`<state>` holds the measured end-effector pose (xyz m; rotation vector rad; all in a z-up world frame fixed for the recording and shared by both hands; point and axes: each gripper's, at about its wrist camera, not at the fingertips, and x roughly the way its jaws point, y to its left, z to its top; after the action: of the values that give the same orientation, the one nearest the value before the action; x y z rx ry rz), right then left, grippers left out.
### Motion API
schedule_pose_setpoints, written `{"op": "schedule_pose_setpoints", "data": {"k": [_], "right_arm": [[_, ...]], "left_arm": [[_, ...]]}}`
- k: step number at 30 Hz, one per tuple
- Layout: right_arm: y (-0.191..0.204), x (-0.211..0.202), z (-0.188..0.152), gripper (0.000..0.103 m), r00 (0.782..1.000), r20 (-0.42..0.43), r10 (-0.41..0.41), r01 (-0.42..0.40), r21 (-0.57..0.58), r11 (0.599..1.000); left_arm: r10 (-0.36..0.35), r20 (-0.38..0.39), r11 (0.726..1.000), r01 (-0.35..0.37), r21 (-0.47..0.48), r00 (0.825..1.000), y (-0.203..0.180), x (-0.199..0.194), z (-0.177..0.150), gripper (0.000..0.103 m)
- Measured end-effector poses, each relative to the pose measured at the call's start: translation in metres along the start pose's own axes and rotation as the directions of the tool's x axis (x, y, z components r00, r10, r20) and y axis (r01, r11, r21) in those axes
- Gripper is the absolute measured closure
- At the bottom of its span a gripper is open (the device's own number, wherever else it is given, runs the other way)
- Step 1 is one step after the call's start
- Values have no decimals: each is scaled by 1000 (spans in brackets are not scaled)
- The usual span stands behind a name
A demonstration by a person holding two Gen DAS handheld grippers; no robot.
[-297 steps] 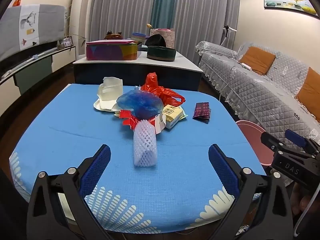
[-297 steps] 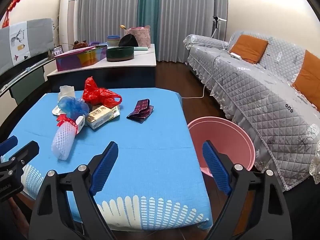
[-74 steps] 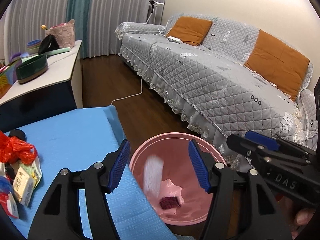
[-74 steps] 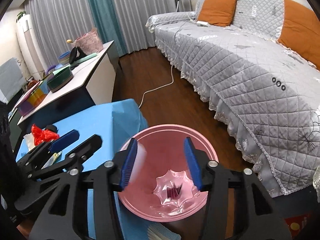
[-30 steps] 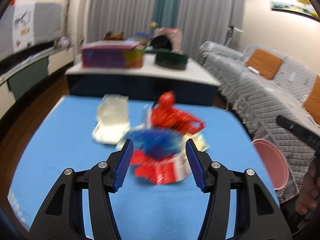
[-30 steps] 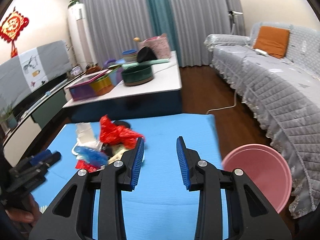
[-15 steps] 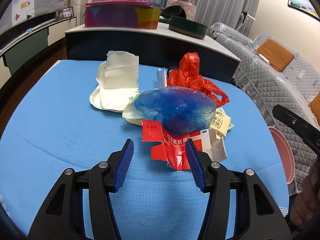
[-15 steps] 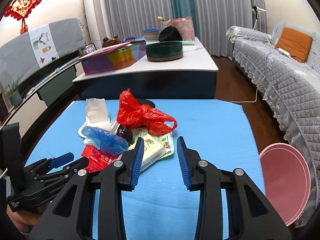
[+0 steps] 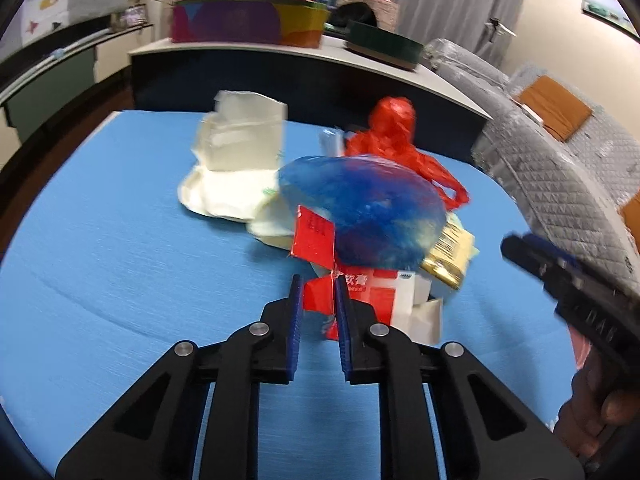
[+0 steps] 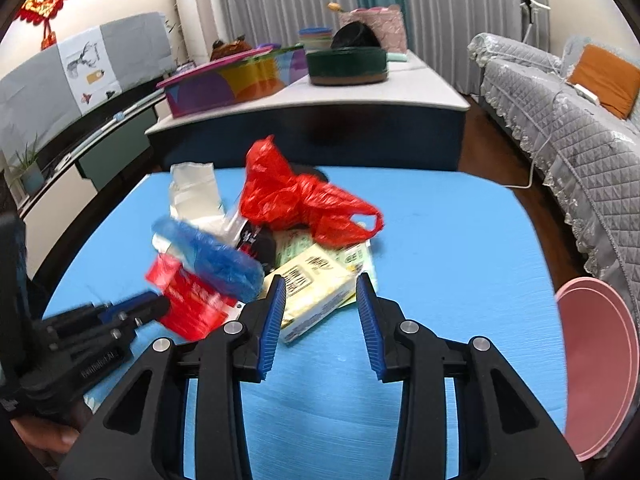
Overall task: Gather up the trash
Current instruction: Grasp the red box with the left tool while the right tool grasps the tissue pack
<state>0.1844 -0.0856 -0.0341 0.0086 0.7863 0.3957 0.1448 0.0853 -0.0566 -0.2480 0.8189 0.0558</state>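
- Left gripper (image 9: 317,294): its two blue-padded fingers are clamped on a flap of the one torn red-and-white cardboard carton (image 9: 360,286), at the near edge of the trash pile. In the right wrist view the same carton (image 10: 190,302) looks slightly raised off the cloth at the left gripper's tip, though blur makes this uncertain.
- Right gripper (image 10: 318,286): its two fingers stand apart with nothing between them, over the blue tablecloth (image 10: 440,248) just in front of the pile.
- One pale yellow printed packet (image 10: 316,290) lies flat just beyond the right gripper, touching the carton's right side in the pile.
- One crumpled blue translucent plastic bag (image 9: 366,204) sits on top of the carton, resting over its upper edge.
- One small black wrapper (image 10: 260,242) shows behind the blue bag, in the middle of the pile.
- One crumpled red plastic bag (image 10: 304,200) stands at the back right of the pile, beyond the yellow packet.
- One white folded paper bag (image 9: 236,160) lies at the back left of the pile, partly upright.
- One pink round plastic bin (image 10: 596,368) stands off the table's right edge, well apart from the pile.
- Beyond the pile, one white-topped counter (image 10: 360,100) carries one multicoloured box (image 10: 236,80) and one dark green round tin (image 10: 346,64).
- One grey quilted sofa (image 10: 560,120) with one orange cushion (image 10: 604,74) in the right wrist view runs along the right, far from the pile.
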Motion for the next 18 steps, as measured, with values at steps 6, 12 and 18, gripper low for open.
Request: {"op": "schedule_pose_setpoints", "data": {"k": [6, 12, 18], "right_arm": [[12, 22, -6, 53, 999, -41, 5, -6, -25, 1000], [27, 41, -4, 34, 998, -69, 1, -4, -49, 999], [37, 58, 1, 22, 995, -77, -56, 51, -69, 996]], "left_arm": [[87, 7, 993, -86, -77, 996, 23, -3, 5, 88], [106, 10, 990, -105, -91, 994, 33, -7, 7, 88], [97, 6, 990, -96, -103, 995, 41, -11, 9, 88]]}}
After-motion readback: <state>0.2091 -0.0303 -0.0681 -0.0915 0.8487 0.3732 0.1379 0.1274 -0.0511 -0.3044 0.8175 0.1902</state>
